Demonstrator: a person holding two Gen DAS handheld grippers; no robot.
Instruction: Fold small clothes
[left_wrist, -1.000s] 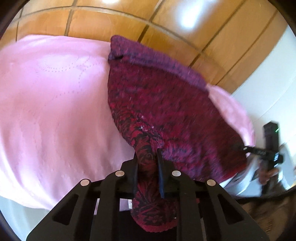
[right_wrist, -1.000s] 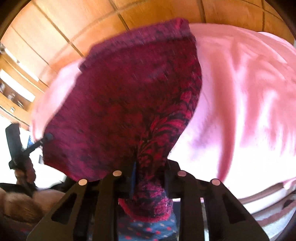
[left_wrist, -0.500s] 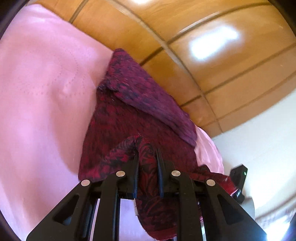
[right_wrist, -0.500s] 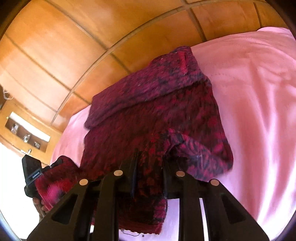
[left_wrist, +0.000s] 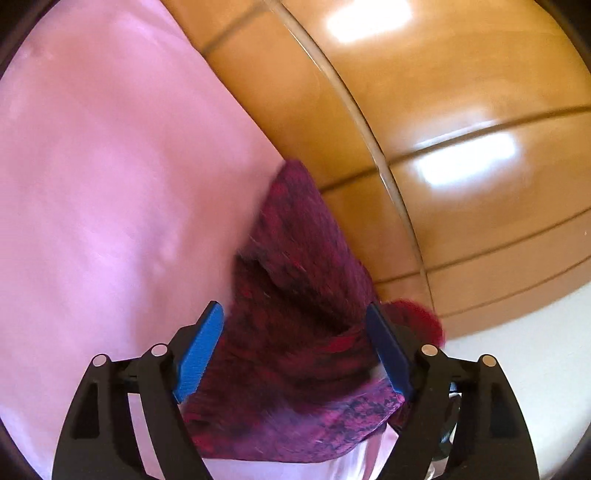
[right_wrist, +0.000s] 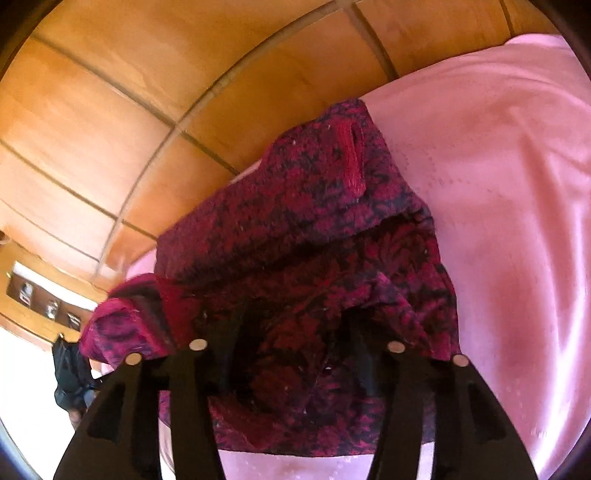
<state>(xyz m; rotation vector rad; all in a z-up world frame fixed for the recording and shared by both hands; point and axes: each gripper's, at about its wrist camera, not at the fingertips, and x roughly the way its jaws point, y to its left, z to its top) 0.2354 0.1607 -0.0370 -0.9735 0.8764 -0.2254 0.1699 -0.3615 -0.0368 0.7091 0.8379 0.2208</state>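
The garment (right_wrist: 306, 266), a dark red and black patterned knit, is lying folded on the pink bedspread (right_wrist: 509, 177) against the wooden headboard (right_wrist: 110, 110). My left gripper (left_wrist: 295, 350) and right gripper (right_wrist: 295, 350) are both opening, the fabric lying loose between their spread jaws. A second ago I was pinching it in both, holding it stretched between them.

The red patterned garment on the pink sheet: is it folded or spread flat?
Folded: the garment lies doubled, one layer overlapping another.
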